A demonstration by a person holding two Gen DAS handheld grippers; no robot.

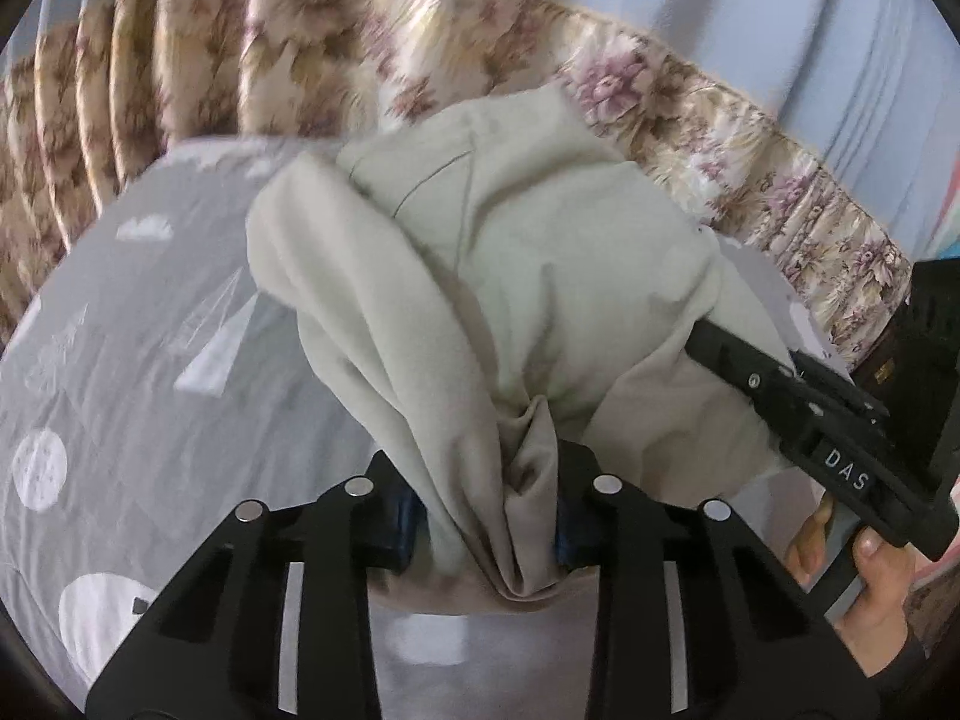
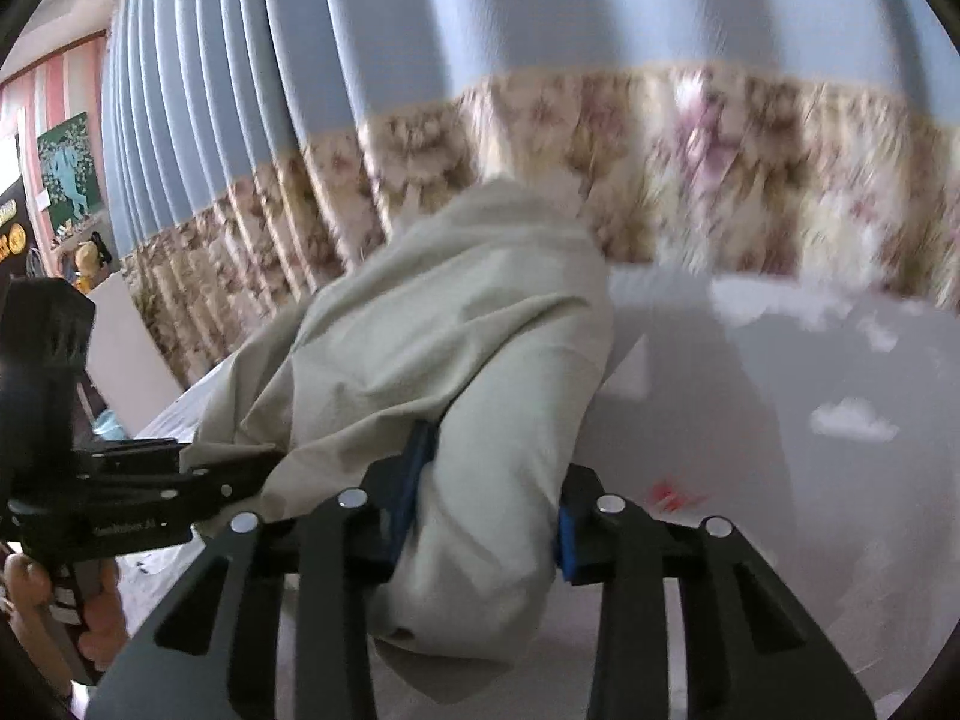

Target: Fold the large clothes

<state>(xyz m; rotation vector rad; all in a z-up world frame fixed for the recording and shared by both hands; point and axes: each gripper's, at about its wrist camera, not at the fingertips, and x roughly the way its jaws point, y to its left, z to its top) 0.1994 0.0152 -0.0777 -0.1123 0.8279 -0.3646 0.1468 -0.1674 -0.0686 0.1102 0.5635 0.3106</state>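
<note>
Left gripper (image 1: 489, 531) clamped on bunched pale cream cotton garment (image 1: 510, 276) at lower centre; right gripper (image 2: 480, 525) likewise clamped on it, above grey cloud-printed bedsheet (image 1: 120, 360).

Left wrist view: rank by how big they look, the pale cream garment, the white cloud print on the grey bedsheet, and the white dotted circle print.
1. Pale cream garment, by far the largest, though nearest the camera.
2. White dotted circle print.
3. White cloud print, close to the circle, so unsure.

Garment (image 1: 510, 276) on bedspread (image 1: 120, 372), before curtain (image 1: 372, 54)
</note>
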